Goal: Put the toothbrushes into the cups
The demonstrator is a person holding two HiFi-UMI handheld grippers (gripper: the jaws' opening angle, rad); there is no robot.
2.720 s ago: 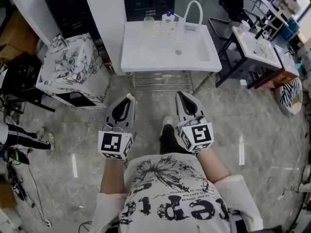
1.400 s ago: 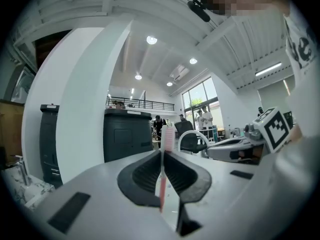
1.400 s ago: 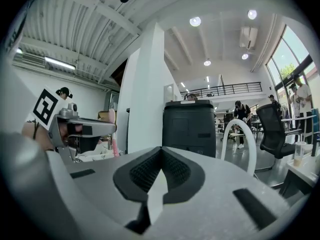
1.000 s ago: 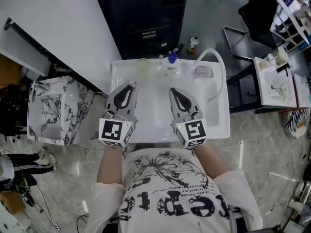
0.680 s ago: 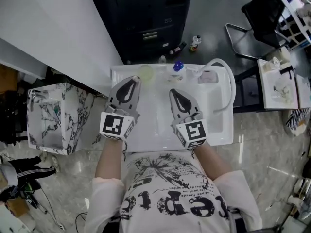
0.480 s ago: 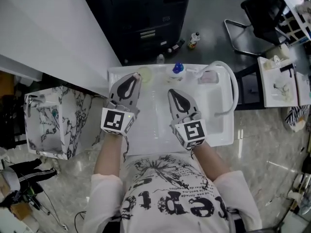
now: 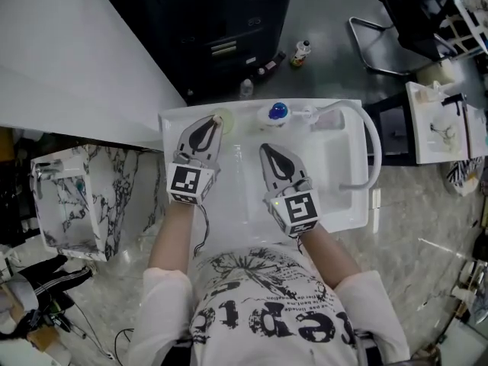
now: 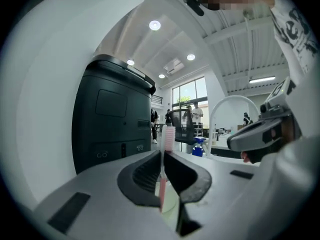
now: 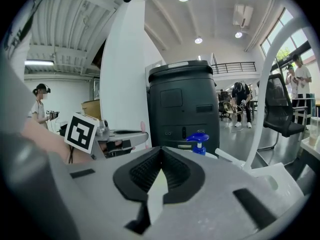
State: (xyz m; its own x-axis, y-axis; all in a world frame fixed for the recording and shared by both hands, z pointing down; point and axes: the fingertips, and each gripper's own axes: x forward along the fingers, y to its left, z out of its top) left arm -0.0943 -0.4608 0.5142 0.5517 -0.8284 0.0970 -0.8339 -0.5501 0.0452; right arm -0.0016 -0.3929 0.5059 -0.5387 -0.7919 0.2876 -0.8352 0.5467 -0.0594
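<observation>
My left gripper (image 7: 211,122) is shut on a pink toothbrush (image 8: 168,136), which stands upright between the jaws with its bristle head above the tips. The gripper's tips are right beside a pale translucent cup (image 7: 225,118) at the back left of the white sink (image 7: 335,197). Part of the cup (image 8: 171,200) shows low behind the jaws in the left gripper view. My right gripper (image 7: 265,150) hovers over the basin with its jaws together and nothing visible between them (image 9: 160,152). From the right gripper view I see the left gripper (image 9: 107,136) and the brush head (image 9: 143,128).
A blue-topped pump bottle (image 7: 277,113) stands on the sink's back rim, right of the cup. A white arched faucet pipe (image 7: 371,139) rises at the right end. A dark cabinet (image 7: 221,29) is behind the sink and a marbled box (image 7: 65,197) to its left.
The person has walked up to the sink. Both grippers have come down over it, and the left one has carried the toothbrush close to the cup.
</observation>
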